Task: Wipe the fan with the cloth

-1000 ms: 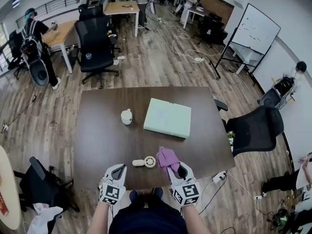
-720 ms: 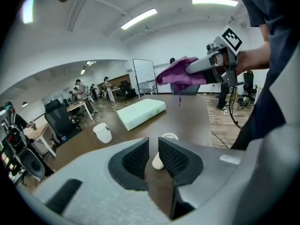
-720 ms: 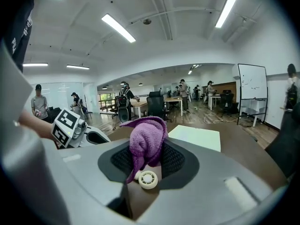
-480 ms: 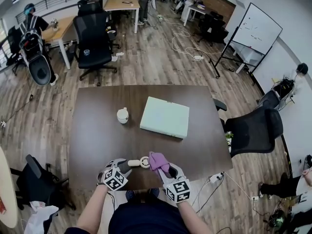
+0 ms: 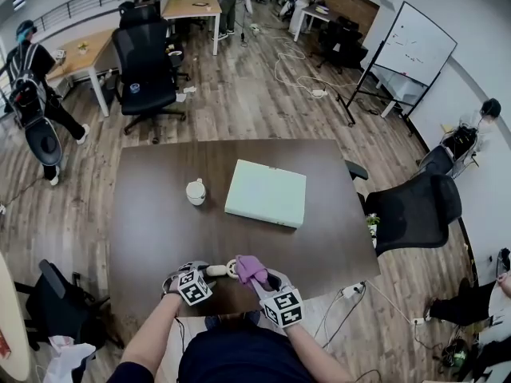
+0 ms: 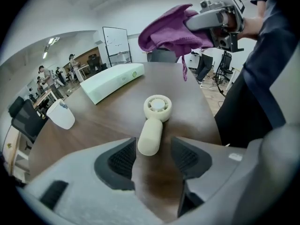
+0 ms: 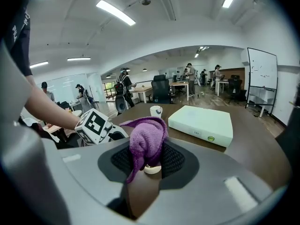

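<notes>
The fan (image 5: 226,269) lies flat on the table (image 5: 160,214) at the 6 o'clock edge, nearest the person, with its handle toward 9 o'clock and its round head toward 3 o'clock in the head view. The left gripper (image 5: 204,272) points down at it. Its jaws have just been opening and stand apart, with the handle's end between them and neither pad pressing on it. In the left gripper view the fan (image 6: 153,125) runs toward 12 o'clock from the left gripper (image 6: 152,156). The right gripper (image 5: 255,278) is clamped on the purple cloth (image 5: 249,267), bunched between its jaws. The cloth (image 6: 171,29) hangs at 1 o'clock above the fan head, clear of it. From the fan, a cup (image 5: 196,191) stands at 11 o'clock and a pale green box (image 5: 266,192) at 1 o'clock.
</notes>
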Available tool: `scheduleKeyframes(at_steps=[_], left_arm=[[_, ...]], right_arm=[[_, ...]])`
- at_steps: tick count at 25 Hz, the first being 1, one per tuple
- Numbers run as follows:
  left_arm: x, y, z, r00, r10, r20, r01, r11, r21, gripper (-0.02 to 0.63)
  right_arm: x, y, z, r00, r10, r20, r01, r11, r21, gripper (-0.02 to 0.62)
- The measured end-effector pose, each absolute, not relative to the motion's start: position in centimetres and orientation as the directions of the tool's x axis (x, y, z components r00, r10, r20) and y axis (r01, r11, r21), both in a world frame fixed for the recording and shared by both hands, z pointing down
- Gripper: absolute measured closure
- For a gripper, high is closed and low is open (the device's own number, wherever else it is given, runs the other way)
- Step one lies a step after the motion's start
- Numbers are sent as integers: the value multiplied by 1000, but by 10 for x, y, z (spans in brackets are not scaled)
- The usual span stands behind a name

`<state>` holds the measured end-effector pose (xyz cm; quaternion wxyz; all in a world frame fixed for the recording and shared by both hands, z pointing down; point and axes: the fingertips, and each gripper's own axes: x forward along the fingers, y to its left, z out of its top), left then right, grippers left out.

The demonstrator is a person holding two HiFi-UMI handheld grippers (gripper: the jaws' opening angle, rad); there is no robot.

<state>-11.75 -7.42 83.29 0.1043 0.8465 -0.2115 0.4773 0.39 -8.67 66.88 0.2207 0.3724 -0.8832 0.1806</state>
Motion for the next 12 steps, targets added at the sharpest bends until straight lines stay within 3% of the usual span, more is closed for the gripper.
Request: scheduleKeyframes(at_steps=[12], left_arm=[[-124, -86, 856, 462, -240, 854, -452, -892, -6, 377]], right_arm=[[2, -95, 733, -566, -484, 668, -741, 654, -154, 471]])
